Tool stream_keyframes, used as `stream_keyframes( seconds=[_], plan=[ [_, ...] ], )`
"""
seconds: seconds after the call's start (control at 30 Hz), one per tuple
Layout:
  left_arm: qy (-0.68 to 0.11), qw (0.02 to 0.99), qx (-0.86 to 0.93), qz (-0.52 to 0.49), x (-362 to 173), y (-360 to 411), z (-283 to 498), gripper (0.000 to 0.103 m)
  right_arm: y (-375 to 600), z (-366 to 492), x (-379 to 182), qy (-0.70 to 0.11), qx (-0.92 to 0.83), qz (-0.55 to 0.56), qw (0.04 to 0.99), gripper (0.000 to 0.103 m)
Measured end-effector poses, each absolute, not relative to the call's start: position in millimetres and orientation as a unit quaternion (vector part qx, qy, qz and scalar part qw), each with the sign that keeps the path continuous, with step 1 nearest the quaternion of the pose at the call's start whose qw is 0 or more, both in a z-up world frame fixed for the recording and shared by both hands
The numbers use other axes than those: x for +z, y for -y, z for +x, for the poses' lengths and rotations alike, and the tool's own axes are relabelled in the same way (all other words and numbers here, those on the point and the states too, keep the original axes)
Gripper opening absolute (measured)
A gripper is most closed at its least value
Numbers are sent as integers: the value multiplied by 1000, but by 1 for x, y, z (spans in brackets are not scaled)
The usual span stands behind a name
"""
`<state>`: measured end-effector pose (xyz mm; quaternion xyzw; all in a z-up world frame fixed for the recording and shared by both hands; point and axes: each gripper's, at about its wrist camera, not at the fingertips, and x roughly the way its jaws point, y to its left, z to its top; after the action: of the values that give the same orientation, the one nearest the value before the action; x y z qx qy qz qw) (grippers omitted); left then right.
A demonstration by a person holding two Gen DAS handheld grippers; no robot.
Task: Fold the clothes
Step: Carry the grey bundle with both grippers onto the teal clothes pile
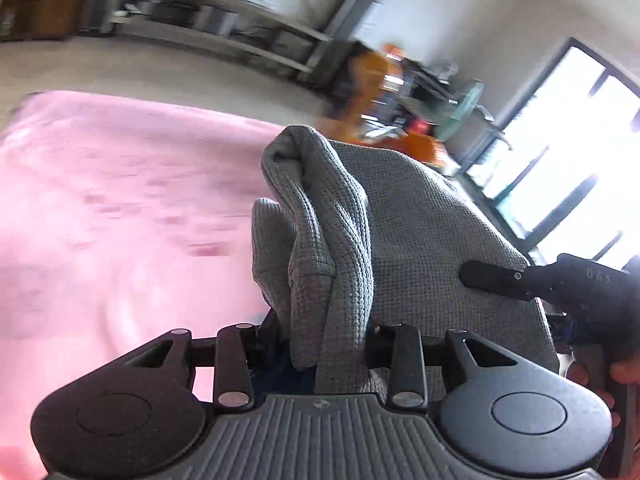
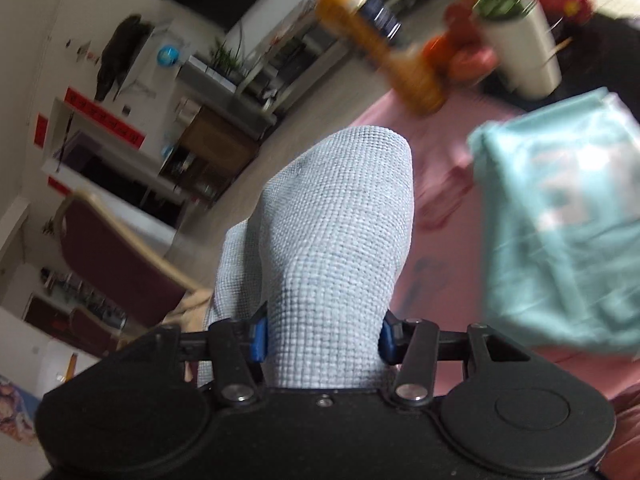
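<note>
A grey waffle-knit garment (image 1: 404, 224) hangs lifted above the pink cloth-covered surface (image 1: 100, 208). My left gripper (image 1: 320, 336) is shut on a bunched fold of it, and the cloth hides the fingertips. In the left wrist view, one of the right gripper's fingers (image 1: 492, 280) lies against the same garment further right. In the right wrist view the grey garment (image 2: 336, 220) rises in a hump from between the blue pads (image 2: 258, 338), with my right gripper (image 2: 322, 332) shut on it.
A folded teal garment (image 2: 560, 220) lies on the pink surface (image 2: 440, 128) at the right. Behind it stand an orange bottle (image 2: 384, 52) and a white vase (image 2: 524, 48). A dark red chair (image 2: 116, 256) is at the left. A bright window (image 1: 560, 168) is beyond the garment.
</note>
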<state>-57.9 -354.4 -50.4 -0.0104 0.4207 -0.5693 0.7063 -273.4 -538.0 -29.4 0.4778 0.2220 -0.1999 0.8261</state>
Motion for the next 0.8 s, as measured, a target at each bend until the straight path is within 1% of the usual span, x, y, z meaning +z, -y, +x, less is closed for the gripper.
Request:
stream_keyframes(
  seconds=[0.17, 0.3, 0.33, 0.4, 0.43, 0.47, 0.5, 0.53, 0.6, 0.63, 0.7, 0.77, 0.8],
  plan=[
    [-421, 685, -594, 0, -52, 450, -115, 35, 602, -336, -13, -207, -245, 443, 837, 48],
    [-425, 687, -590, 18, -61, 502, -133, 35, 651, -359, -27, -201, -236, 454, 835, 49],
    [-431, 685, -587, 20, -66, 512, -130, 35, 664, -361, -41, -197, -232, 469, 829, 49],
    [-450, 682, -575, 36, -94, 530, -125, 37, 690, -366, -70, -188, -225, 501, 814, 50],
    [-466, 681, -564, 45, -111, 537, -120, 38, 699, -368, -98, -193, -227, 529, 795, 50],
    [-482, 679, -552, 53, -128, 545, -116, 42, 708, -370, -126, -198, -230, 555, 774, 50],
    [-486, 674, -554, 46, -135, 545, -112, 49, 710, -371, -151, -204, -242, 573, 756, 57],
    [-488, 668, -560, 34, -141, 543, -109, 52, 709, -375, -159, -190, -238, 586, 751, 64],
    [-491, 659, -570, 18, -148, 541, -96, 52, 707, -382, -175, -164, -231, 609, 741, 65],
    [-490, 659, -571, 20, -147, 541, -94, 52, 704, -382, -166, -172, -237, 590, 752, 71],
    [-481, 661, -575, 30, -135, 533, -95, 51, 697, -387, -153, -169, -260, 573, 758, 77],
    [-465, 665, -583, 45, -119, 521, -98, 50, 690, -393, -141, -165, -273, 570, 757, 78],
    [-453, 667, -590, 51, -109, 511, -99, 47, 684, -398, -133, -166, -281, 564, 758, 78]
  ],
)
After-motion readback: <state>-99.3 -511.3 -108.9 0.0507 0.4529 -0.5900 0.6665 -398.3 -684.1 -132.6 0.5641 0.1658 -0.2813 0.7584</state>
